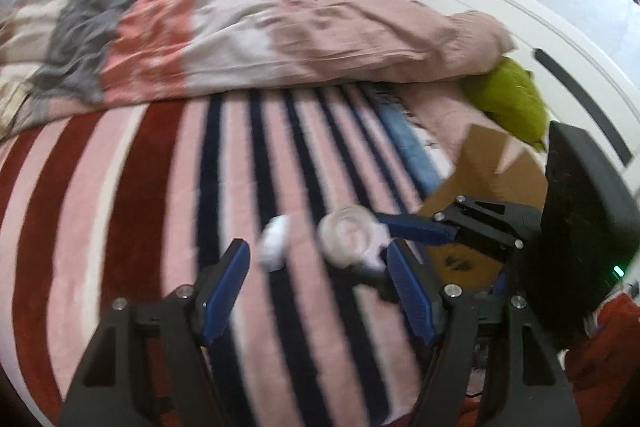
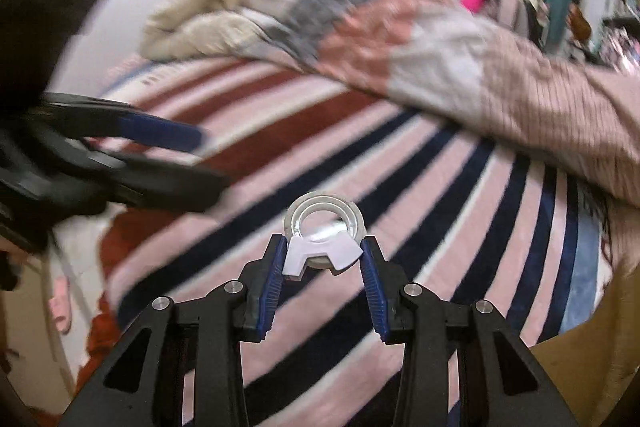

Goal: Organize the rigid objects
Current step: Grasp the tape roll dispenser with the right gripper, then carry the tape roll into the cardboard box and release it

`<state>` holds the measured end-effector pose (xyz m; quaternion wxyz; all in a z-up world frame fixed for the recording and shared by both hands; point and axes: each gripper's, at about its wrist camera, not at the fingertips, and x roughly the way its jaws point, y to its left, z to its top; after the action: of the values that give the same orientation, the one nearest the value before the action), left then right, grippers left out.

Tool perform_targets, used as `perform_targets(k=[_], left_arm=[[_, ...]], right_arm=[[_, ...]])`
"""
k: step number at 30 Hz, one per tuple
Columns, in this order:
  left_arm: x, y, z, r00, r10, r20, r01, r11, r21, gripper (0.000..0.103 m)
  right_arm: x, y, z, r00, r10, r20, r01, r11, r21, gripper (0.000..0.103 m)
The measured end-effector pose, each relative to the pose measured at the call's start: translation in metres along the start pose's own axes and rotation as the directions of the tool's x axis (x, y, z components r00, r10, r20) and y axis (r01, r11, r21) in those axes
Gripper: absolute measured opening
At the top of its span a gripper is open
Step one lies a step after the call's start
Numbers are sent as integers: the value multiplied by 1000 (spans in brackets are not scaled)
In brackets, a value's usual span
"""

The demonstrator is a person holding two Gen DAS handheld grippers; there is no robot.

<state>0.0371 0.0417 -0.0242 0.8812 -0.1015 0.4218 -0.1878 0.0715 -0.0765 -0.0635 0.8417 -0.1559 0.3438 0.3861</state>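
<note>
A clear round object with a white bracket [image 2: 322, 227] sits between my right gripper's [image 2: 324, 247] blue pads, which press on the bracket from both sides. It is over the striped blanket [image 2: 420, 187]; whether it rests on the blanket is unclear. In the left wrist view the same clear object [image 1: 348, 231] shows with the right gripper [image 1: 384, 233] reaching in from the right. A small white lump [image 1: 274, 241] lies on the blanket just left of it. My left gripper [image 1: 316, 247] stands open behind both, holding nothing. It appears blurred in the right wrist view as the left gripper [image 2: 200, 159].
A rumpled pink, grey and cream quilt [image 1: 240, 27] is heaped across the far side of the bed. A brown cardboard box [image 1: 480, 179] stands at the right, with a green cushion [image 1: 516, 99] behind it. A white panel [image 1: 540, 11] closes off the right side.
</note>
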Motion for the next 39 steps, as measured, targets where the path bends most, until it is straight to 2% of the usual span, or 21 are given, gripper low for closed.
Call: perform_targets(k=[3,7,11,16,24,28,31,33,34,35,36,37,39], left_arm=[[-2,-28,11,997,-75,7,75,996,42,67],[3,-68,27,991,-135,-15,136,985,110,51],[16,-101,39,988,-149,-37,153,974,165,40],[44,-142,53,976,-196,-92,211,955,210,40],[95,-190,62,954,-233,-187,275,929,248,40],[111,-203,61,944,-241,-226,295,924,244,40],[116,-207,61,943,-240,-232,296,922,251,40],[116,-208,60,941,-241,-238,299,921,250,44],[115,-207,60,942,-237,-236,295,922,250,53],[113,-206,60,948,-225,-225,280,926,253,62],[110,-206,61,953,-216,-213,268,929,255,64],[105,-203,61,955,-216,-205,265,930,254,65],[98,-198,62,956,-218,-194,263,932,250,67]], right_arm=[[-30,5,3,998,12,59,-9,999,-42,33],[-71,-1,-3,992,0,128,7,998,-58,33],[-98,-21,-11,985,-40,168,45,999,-29,33],[-125,-56,-29,980,-103,168,101,995,21,33],[-144,-108,-57,979,-186,78,177,978,108,33],[-147,-123,-68,978,-206,24,200,970,137,33],[-147,-126,-74,976,-219,0,217,965,149,34],[-146,-127,-77,974,-228,-8,226,963,147,34],[-146,-128,-79,974,-226,-16,226,963,150,34],[-145,-129,-80,975,-223,-24,224,962,155,39],[-144,-130,-81,974,-224,-31,226,961,158,44],[-144,-130,-81,973,-228,-34,230,960,162,53],[-145,-130,-80,972,-233,-29,235,959,160,57]])
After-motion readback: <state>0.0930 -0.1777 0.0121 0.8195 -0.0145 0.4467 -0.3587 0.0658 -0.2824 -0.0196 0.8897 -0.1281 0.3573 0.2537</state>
